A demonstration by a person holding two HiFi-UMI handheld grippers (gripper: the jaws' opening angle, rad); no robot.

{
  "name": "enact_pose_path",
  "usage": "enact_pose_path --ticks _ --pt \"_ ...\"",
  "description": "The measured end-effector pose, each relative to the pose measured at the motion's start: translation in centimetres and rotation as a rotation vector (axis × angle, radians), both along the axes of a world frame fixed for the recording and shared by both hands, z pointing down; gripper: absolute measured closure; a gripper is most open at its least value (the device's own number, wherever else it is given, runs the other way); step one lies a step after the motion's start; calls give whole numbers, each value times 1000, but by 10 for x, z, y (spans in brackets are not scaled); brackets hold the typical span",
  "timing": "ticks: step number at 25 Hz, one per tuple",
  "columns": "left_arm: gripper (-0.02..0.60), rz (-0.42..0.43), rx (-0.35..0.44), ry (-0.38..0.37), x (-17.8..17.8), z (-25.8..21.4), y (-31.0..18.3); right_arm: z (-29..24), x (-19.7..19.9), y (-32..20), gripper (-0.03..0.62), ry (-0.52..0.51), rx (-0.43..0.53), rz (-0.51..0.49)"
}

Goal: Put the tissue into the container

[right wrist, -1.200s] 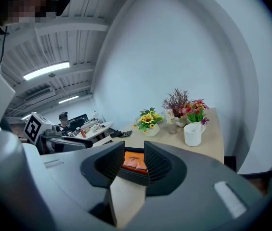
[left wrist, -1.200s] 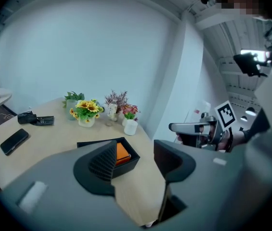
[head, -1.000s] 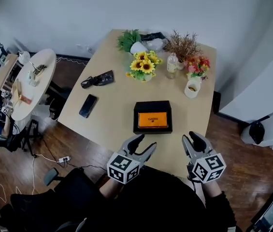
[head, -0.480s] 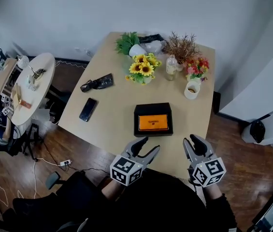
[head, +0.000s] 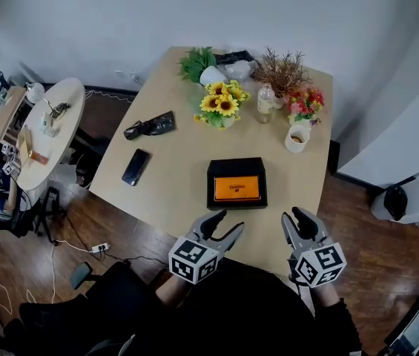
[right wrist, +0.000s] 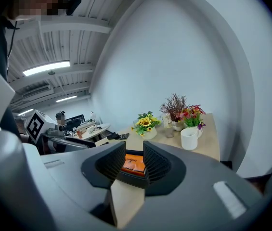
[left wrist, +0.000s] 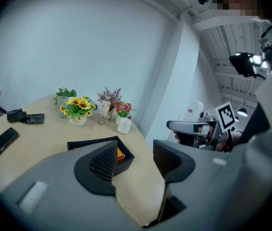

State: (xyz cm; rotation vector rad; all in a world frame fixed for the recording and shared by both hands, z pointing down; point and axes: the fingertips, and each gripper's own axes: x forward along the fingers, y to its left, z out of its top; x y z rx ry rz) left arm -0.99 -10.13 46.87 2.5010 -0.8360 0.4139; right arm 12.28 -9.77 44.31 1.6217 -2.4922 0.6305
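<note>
Under and ahead of both grippers, a large light wooden table (head: pixel 179 180) with rounded corners, on a dark wooden floor (head: pixel 354 217). Far to the outer side of the left gripper (head: pixel 229 221), a round pale side table (head: pixel 50 128) with small clutter, too small to tell. Left gripper low over the near table edge, jaws spread wide, nothing between them, only bare tabletop in the gap. To its right and well apart from it, the right gripper (head: pixel 297 216), jaws partly apart, pinching nothing. Just ahead of the two grippers, a little nearer to the left one, a black shallow rectangular box (head: pixel 236 164), open on top. Inside it, lying flat, an orange rectangular tissue packet (head: pixel 236 188), apart from both grippers, visible through the gap of the right jaws. Far ahead of the left gripper, a bunch of yellow sunflowers in a pale pot (head: pixel 222 101) and a green leafy plant in a white pot (head: pixel 198 61). Far ahead of the right gripper, a brown dried bouquet (head: pixel 279 67) and small pink and red flowers (head: pixel 305 100). Ahead and to the outer side of the left gripper, a black crumpled pouch (head: pixel 150 123), and nearer, a black flat phone (head: pixel 136 167). Ahead of the right gripper, beyond the box, a white mug (head: pixel 296 136), and past it a small clear bottle (head: pixel 265 101).
</note>
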Motion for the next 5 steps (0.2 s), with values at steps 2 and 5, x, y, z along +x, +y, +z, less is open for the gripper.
enact_pose_path --ticks 2,5 --pt "365 2 0 0 1 -1 0 0 0 0 480 0 0 1" --pt "367 5 0 -1 1 -2 1 -1 0 1 480 0 -1 2"
